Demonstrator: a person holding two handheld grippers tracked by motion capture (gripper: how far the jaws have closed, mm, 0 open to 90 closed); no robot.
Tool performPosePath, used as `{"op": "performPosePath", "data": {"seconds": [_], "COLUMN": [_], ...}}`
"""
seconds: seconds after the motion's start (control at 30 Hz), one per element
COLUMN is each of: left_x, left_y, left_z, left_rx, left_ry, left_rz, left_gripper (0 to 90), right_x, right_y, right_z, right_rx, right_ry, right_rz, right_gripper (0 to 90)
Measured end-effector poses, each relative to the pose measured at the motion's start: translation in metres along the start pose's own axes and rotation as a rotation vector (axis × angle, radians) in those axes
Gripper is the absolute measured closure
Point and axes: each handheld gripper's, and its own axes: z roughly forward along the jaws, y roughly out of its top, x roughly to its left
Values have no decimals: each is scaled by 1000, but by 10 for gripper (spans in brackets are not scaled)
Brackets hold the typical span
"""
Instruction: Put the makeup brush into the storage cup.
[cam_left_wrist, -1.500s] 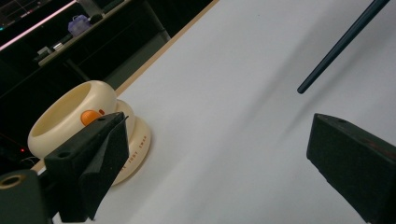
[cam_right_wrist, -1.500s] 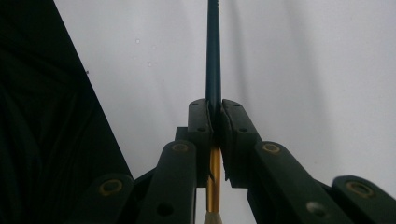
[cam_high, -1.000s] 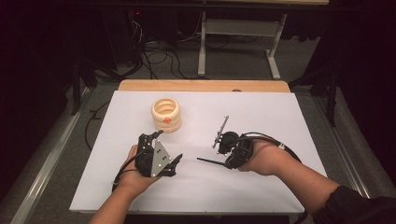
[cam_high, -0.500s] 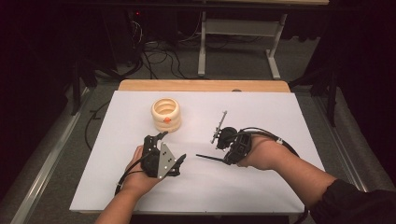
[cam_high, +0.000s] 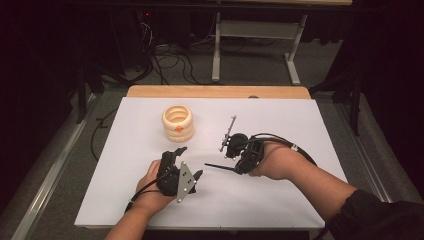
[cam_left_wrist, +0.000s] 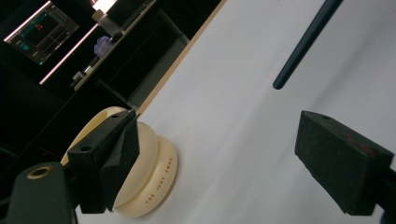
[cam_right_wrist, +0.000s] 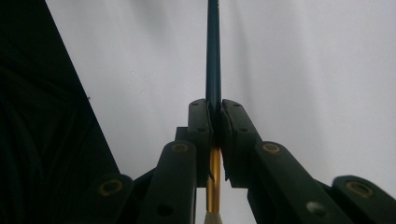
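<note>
Brush is clamped in the right gripper; left gripper, empty, has just been narrowing; holder is yet unreached.

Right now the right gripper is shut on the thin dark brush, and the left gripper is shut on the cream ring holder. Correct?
Not quite. The left gripper is open, the cream ring holder behind one jaw, ungripped, as the left gripper view shows. The right gripper is shut on the brush.

Bright white table, dark surroundings, soft focus.
</note>
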Motion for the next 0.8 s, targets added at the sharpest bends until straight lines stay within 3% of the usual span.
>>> {"op": "performPosePath", "data": {"seconds": [0.37, 0.8], "left_x": [-7, -13], "left_y": [0, 1], "left_z": [2, 0], "left_rx": [16, -7], "left_ry": [15, 13], "left_rz": [59, 123], "left_gripper": [195, 286], "right_x": [4, 9], "right_y": [9, 17], "right_z": [3, 2], "right_rx": [21, 36], "right_ry": [8, 13], "right_rz": [-18, -34], "right_gripper": [856, 856]}}
